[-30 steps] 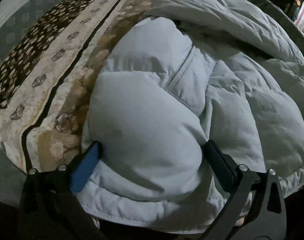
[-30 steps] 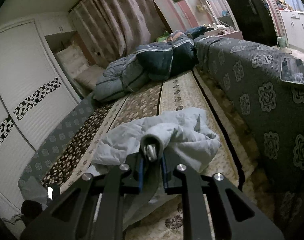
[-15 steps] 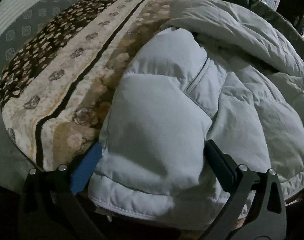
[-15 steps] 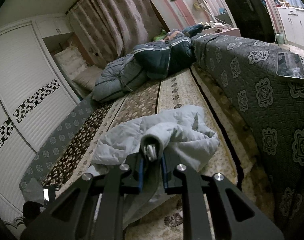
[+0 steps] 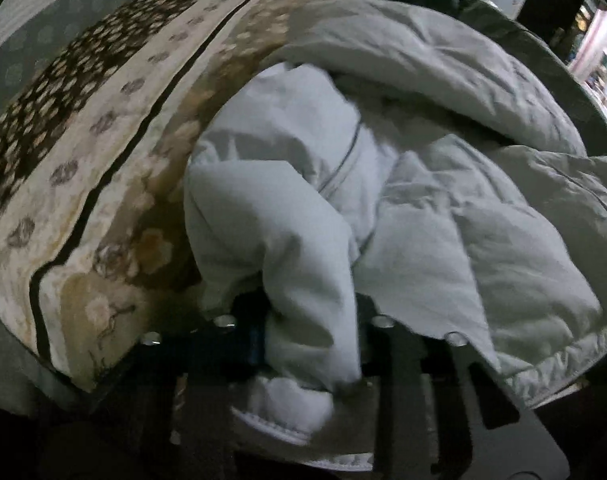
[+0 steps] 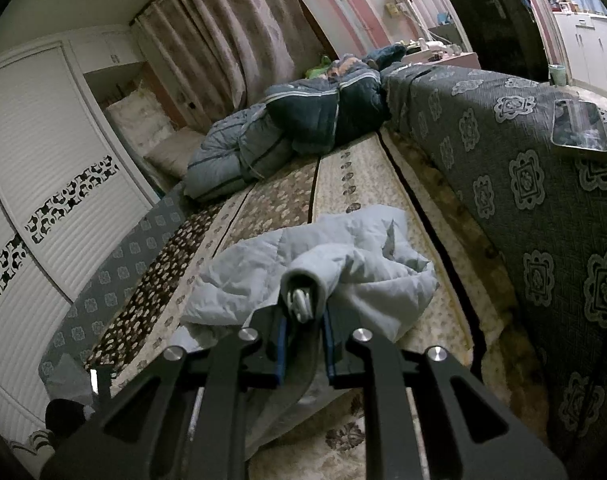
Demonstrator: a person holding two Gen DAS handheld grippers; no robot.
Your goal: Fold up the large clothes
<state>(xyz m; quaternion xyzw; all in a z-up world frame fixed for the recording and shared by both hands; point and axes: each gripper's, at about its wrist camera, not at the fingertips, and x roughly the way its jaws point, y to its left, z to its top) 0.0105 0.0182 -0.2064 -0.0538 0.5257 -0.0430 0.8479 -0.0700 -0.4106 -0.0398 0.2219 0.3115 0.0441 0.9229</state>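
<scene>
1. Two grips share one pale blue-grey quilted down jacket [image 6: 315, 276], which lies crumpled on the floral patterned bedspread [image 6: 359, 184], well short of the dark blue padded coat [image 6: 323, 112] heaped at its far end.
2. My left gripper [image 5: 307, 336] is closing on a puffy fold at the jacket's hem; I should let it bite seam, not just loft.
3. My right gripper [image 6: 303, 320] is pinched nearly shut on a rolled edge; I keep it steady so the cloth tensions evenly.
</scene>
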